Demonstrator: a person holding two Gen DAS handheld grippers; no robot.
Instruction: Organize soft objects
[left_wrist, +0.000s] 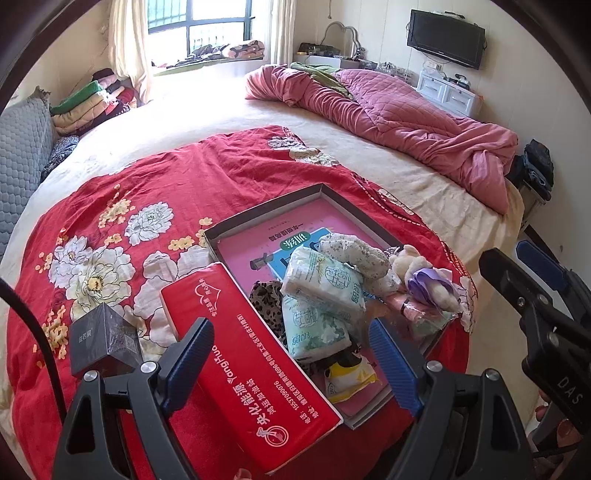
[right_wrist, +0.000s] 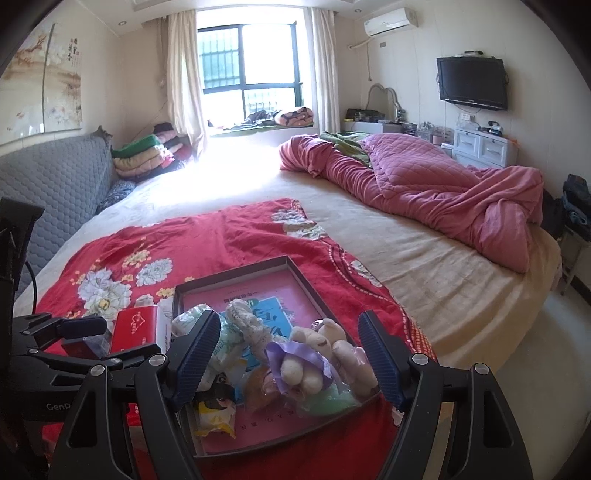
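Bedroom, left wrist view: a red floral quilt (left_wrist: 155, 177) covers the near part of the bed (left_wrist: 406, 184), and on it lies a shallow tray (left_wrist: 258, 206) heaped with soft items. The left gripper (left_wrist: 291, 350) hangs over the tray's near corner, its fingers (left_wrist: 192, 354) spread and pinching nothing. A tissue pack (left_wrist: 321, 288) lies straight ahead between them, long axis running away from the camera; a red box (left_wrist: 251, 369) leans on the tray's left wall.

Right wrist view: the right gripper (right_wrist: 288, 356) has its fingers (right_wrist: 380, 358) spread and empty. A plush toy (right_wrist: 314, 354) sits directly between and beyond them, so the right hand is judged nearer to it.
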